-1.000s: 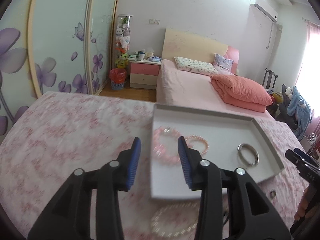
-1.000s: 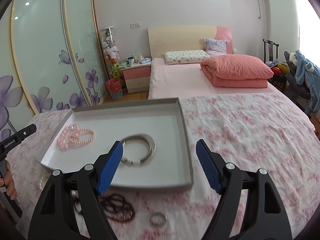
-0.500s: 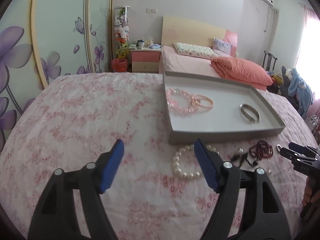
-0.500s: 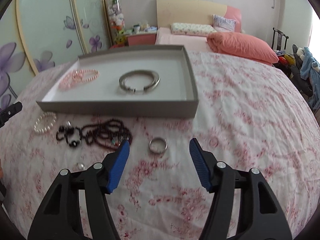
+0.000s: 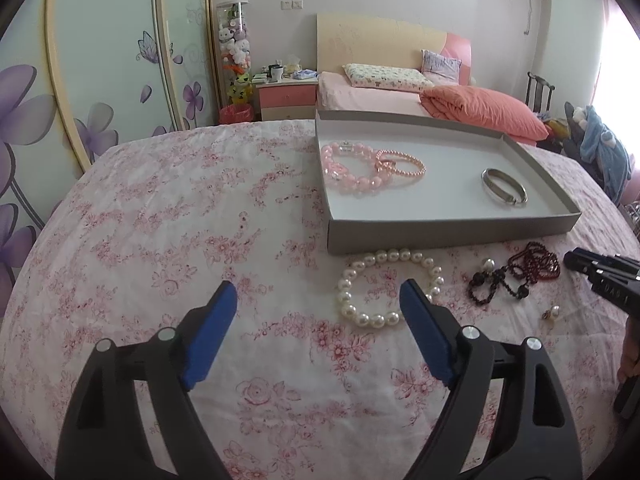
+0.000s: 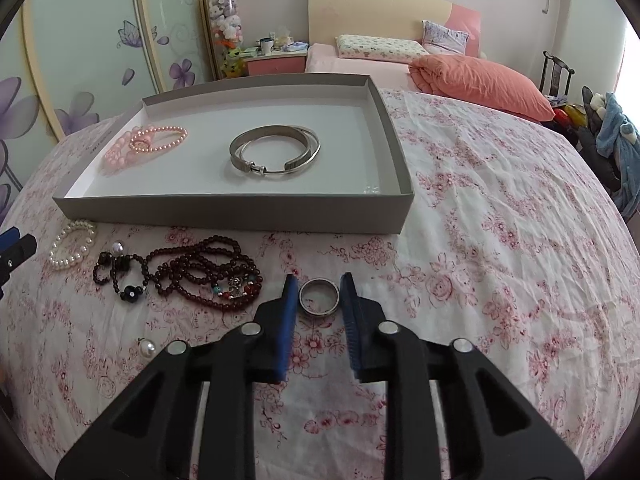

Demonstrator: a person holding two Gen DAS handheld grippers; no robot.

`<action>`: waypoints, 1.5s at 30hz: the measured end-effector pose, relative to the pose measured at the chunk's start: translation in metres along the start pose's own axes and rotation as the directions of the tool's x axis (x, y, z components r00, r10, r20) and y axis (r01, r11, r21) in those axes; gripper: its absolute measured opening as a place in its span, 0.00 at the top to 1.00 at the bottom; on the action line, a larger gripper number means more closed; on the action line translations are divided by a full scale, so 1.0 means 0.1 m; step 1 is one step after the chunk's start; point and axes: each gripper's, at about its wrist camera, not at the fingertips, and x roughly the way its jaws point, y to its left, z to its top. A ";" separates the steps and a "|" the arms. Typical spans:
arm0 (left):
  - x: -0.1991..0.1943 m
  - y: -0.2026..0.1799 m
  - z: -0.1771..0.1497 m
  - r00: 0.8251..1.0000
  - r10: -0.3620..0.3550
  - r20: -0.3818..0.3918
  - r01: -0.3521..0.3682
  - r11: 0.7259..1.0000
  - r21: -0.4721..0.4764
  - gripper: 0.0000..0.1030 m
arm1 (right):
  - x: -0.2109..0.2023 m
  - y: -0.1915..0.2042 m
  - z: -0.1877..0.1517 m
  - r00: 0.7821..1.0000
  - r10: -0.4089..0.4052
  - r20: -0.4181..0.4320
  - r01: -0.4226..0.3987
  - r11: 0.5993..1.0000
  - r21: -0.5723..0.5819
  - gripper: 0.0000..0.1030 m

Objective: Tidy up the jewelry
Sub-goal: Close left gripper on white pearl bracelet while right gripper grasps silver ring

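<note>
Both grippers have dropped toward the pink floral bedspread (image 6: 500, 208): the right gripper (image 6: 319, 286) is closing around the silver ring (image 6: 319, 297), while the left gripper (image 5: 318, 292) opens, empty, beside the pearl bracelet (image 5: 390, 286) before the grey tray (image 6: 240, 212).

right gripper (image 5: 600, 276): poked in at 3 o'clock of the left view, mostly cut off
left gripper (image 6: 14, 246): just a tip at 9 o'clock, right view
pearl bracelet (image 5: 390, 288): right side tucked behind a blue pad
nightstand clutter (image 6: 276, 45): too tiny to tell
</note>
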 end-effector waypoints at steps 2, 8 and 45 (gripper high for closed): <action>0.02 -0.01 0.00 1.000 0.002 -0.008 -0.002 1.000 0.007 0.21 | 0.01 -0.09 0.01 1.000 -0.031 0.000 0.031 0.999 0.045 0.78; 0.08 -0.10 0.02 1.000 0.002 -0.024 -0.001 0.999 0.039 0.27 | 0.01 -0.14 0.02 0.999 -0.048 -0.001 0.048 0.997 0.063 0.78; 0.29 -0.15 -0.02 0.994 0.049 -0.102 -0.042 0.996 0.076 0.90 | 0.02 -0.08 0.02 1.000 0.011 -0.002 -0.011 0.999 0.034 0.78</action>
